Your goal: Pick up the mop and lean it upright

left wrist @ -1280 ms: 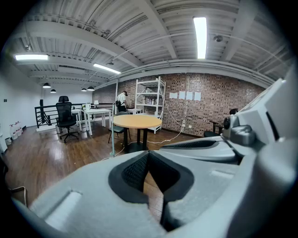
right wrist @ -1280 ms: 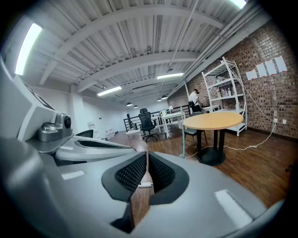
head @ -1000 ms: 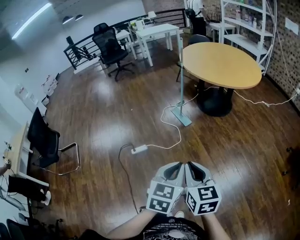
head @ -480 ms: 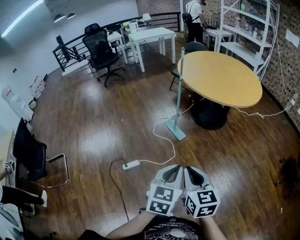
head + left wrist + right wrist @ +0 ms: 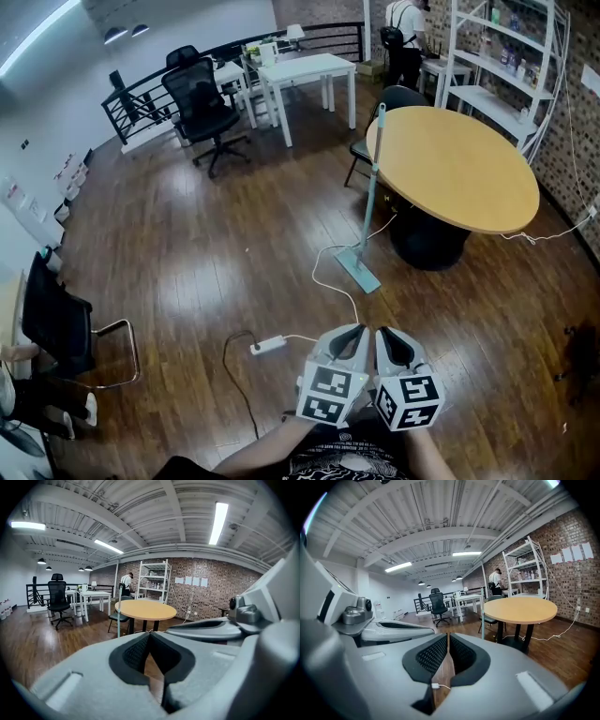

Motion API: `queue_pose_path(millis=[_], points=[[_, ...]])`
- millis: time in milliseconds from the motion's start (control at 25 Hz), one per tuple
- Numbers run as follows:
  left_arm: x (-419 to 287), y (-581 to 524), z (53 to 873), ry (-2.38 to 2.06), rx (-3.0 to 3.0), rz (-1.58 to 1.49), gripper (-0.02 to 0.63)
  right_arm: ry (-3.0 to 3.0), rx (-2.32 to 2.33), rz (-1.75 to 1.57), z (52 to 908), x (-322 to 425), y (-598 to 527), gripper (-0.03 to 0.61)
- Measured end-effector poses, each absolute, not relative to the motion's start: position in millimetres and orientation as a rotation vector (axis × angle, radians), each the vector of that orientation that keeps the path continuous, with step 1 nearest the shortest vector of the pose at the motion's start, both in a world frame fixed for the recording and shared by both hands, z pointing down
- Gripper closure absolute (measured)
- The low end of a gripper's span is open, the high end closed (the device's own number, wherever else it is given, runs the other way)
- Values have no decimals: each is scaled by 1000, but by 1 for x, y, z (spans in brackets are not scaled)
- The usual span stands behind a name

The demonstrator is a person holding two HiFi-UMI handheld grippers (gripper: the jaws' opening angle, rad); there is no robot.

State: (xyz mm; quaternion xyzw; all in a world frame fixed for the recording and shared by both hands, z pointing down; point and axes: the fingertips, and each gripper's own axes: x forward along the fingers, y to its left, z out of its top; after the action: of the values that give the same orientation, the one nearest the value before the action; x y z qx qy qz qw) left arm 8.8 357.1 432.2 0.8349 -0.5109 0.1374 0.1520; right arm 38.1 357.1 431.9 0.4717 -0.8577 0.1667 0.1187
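The mop (image 5: 372, 187) stands upright, its pale green pole leaning on the edge of the round wooden table (image 5: 469, 178) and its flat head (image 5: 358, 270) on the floor. It also shows far ahead in the left gripper view as the mop pole (image 5: 118, 620) and in the right gripper view as the mop pole (image 5: 482, 616). My left gripper (image 5: 353, 329) and right gripper (image 5: 385, 331) are side by side close to my body, well short of the mop. Both are shut with nothing between the jaws, as seen at the left gripper (image 5: 149, 633) and the right gripper (image 5: 447, 634).
A white power strip (image 5: 266, 347) and its cables lie on the wood floor between me and the mop. A black office chair (image 5: 202, 103), a white table (image 5: 309, 66), metal shelving (image 5: 506, 66) and a person (image 5: 405, 42) are at the back. Another black chair (image 5: 56, 319) stands at the left.
The head view has shifted, so the table and mop sit slightly lower and further right. Both grippers stay shut and together. The mop has not moved against the table.
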Motion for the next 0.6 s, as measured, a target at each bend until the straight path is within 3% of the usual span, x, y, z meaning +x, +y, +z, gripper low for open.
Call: queue_pose_path(millis=[600], points=[[12,161,445,-1506,2357,405,609,-2572,1344,482,440,38,155,560]])
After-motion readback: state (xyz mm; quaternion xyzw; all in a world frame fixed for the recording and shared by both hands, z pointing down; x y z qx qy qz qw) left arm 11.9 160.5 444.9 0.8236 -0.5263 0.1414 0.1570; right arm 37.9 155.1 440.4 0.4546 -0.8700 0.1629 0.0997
